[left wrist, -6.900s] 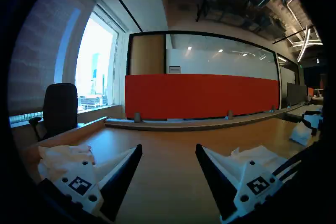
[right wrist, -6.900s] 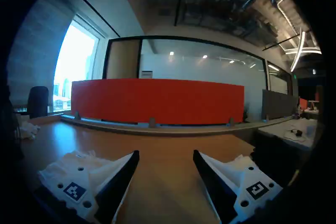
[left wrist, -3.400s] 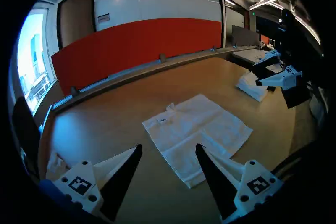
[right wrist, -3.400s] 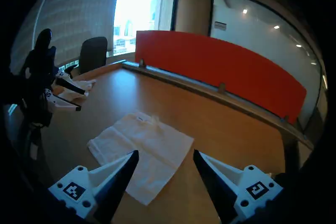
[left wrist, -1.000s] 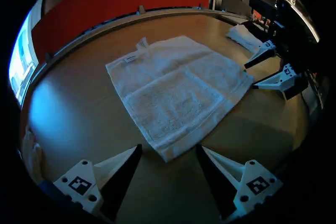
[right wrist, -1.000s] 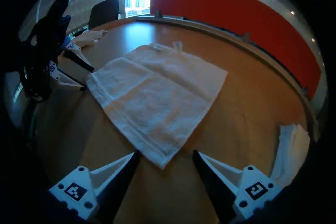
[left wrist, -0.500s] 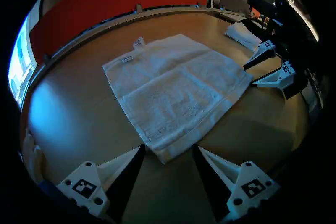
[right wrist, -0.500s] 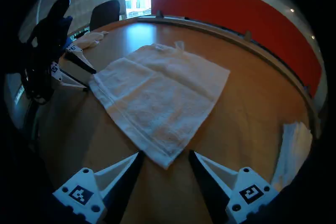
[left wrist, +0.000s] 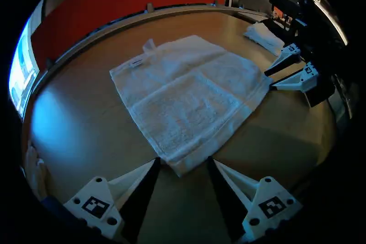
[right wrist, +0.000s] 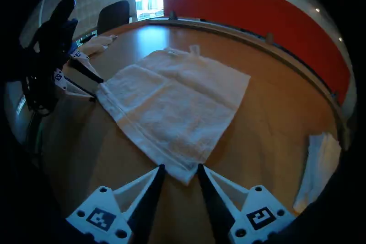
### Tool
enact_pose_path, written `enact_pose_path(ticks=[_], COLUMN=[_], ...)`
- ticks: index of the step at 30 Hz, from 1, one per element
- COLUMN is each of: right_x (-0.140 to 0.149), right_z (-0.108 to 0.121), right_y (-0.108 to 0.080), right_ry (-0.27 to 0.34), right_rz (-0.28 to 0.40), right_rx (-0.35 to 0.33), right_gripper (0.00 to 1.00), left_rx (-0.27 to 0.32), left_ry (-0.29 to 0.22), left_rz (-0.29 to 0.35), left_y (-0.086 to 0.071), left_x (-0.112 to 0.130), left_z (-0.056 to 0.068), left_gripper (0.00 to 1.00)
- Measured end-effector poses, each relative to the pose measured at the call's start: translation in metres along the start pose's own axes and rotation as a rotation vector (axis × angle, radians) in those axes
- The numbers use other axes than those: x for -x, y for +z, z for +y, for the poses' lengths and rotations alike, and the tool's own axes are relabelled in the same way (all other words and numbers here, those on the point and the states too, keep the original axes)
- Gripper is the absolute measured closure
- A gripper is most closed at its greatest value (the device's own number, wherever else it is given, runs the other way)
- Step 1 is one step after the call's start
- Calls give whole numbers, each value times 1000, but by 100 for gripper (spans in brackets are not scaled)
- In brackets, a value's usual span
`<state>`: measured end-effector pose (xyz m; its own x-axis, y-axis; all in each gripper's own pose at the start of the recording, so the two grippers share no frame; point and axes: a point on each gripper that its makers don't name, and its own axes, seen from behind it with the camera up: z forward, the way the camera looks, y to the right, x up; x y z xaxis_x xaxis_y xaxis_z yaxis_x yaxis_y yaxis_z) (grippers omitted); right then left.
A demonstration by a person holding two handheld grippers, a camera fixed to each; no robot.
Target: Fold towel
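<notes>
A white towel (left wrist: 192, 93) lies spread flat on the wooden table (left wrist: 82, 120), with a label tab at its far edge. In the left gripper view its near corner lies between the tips of my left gripper (left wrist: 183, 160), whose jaws stand open but narrowed. In the right gripper view another corner of the towel (right wrist: 174, 106) sits between the tips of my right gripper (right wrist: 180, 167), whose jaws are closer together with a small gap left. Each gripper also appears far off in the other's view: the right gripper (left wrist: 286, 70) and the left gripper (right wrist: 84, 81), at opposite towel corners.
A folded white towel stack (left wrist: 263, 35) lies at the table's side, the same stack (right wrist: 318, 170) lying right of my right gripper. Crumpled cloths (right wrist: 98, 42) sit near a black chair (right wrist: 112, 15). A red partition (right wrist: 256, 10) runs along the table's far edge.
Both grippers dropped from looking across the room to the towel's corners. In the last half second both jaws narrowed around the corners, the right more than the left.
</notes>
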<state>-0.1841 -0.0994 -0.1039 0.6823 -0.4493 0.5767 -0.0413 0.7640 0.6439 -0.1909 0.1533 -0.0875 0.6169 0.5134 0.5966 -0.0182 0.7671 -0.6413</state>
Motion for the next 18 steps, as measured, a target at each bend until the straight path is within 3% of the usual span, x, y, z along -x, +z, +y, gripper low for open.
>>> enact_pose_path(ticks=[4, 8, 10, 18], right_x=[0, 0, 0, 1], right_z=[1, 0, -3, -13], right_y=[0, 0, 0, -2], right_ry=[10, 17, 19, 23], right_rz=[-2, -3, -5, -12], right_rx=[-2, -5, -13, -36], right_gripper=[62, 77, 79, 86], left_rx=[1, -4, -8, -25], left_ry=[-1, -11, -14, -40], left_rz=[-6, -12, -14, -16], left_y=[0, 1, 1, -1], left_x=[0, 0, -1, -1], left_z=[1, -1, -2, -5], left_gripper=[34, 47, 50, 84])
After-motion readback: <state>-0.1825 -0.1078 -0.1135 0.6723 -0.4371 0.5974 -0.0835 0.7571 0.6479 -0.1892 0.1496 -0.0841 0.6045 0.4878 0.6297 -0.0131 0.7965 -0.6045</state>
